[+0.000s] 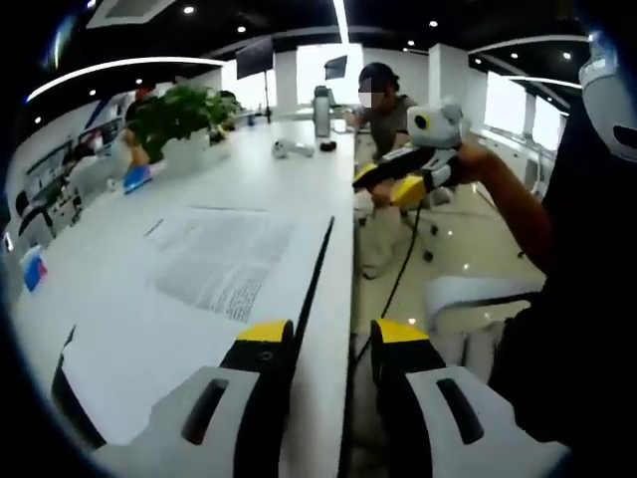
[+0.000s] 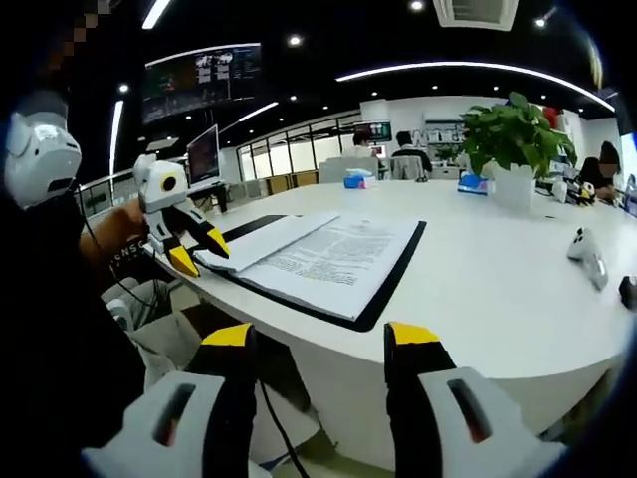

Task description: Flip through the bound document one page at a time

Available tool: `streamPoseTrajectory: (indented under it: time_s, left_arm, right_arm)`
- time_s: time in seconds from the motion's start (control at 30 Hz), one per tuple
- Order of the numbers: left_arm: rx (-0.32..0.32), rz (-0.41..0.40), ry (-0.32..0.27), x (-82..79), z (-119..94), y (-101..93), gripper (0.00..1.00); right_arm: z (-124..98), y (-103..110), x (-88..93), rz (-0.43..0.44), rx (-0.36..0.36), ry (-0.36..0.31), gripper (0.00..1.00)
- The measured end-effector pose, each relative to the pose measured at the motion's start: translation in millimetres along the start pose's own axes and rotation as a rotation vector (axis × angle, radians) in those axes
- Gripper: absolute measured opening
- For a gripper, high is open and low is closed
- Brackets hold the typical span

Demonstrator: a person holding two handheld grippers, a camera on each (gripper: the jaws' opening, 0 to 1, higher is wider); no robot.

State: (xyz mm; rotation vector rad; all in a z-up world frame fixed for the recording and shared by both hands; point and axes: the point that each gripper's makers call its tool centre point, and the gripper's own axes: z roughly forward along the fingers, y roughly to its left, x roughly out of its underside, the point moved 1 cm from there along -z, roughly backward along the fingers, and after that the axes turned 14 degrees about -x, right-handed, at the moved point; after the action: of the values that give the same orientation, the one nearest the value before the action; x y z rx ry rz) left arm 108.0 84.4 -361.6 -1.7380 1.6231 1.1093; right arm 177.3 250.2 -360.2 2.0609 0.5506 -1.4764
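A: Bound document [image 2: 323,261] lies open on the white tabletop [image 2: 498,289], near its edge.
B: Claws?
A: Left claw [image 2: 199,254] at the left page edge, jaws spread around it, pinch not confirmed. Right claw [image 2: 320,344] spread, empty, off the tabletop.
B: Risk?
A: Probably grabbing several sheets at once; pages look thin and stacked tight.

I see a white table [image 2: 518,289] with a potted plant [image 2: 515,149] in a white pot near its far side, a white controller [image 2: 587,254] lying on it, and a dark monitor [image 2: 203,155] at one edge. A person [image 1: 383,115] sits at the far end.
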Motion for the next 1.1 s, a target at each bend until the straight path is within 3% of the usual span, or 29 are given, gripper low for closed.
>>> streamPoseTrajectory:
  time_s: [0.13,0.27,0.37,0.6,0.9,1.1]
  left_arm:
    - [-0.003,0.014,-0.014,-8.5,14,3.8,0.34]
    - [-0.002,0.023,-0.031,-16.3,26,8.1,0.32]
    - [0.002,0.014,-0.043,-20.4,40,12.4,0.32]
    - [0.001,0.043,-0.012,-17.5,61,14.1,0.32]
    - [0.003,0.038,0.02,-16.2,72,16.9,0.34]
    - [0.013,-0.016,0.041,-10.5,75,24.0,0.33]
  right_arm:
    - [1,-2,2.8,0.004,-0.003,-0.005,0.51]
    - [0,-5,6.1,0.016,-0.004,-0.002,0.42]
    - [-1,-6,5.0,0.009,-0.001,-0.011,0.45]
    - [-3,-11,5.8,0.025,0.009,-0.018,0.44]
    - [-4,-13,6.4,0.032,0.023,-0.021,0.43]
    - [-4,-16,12.5,0.052,0.033,-0.025,0.43]
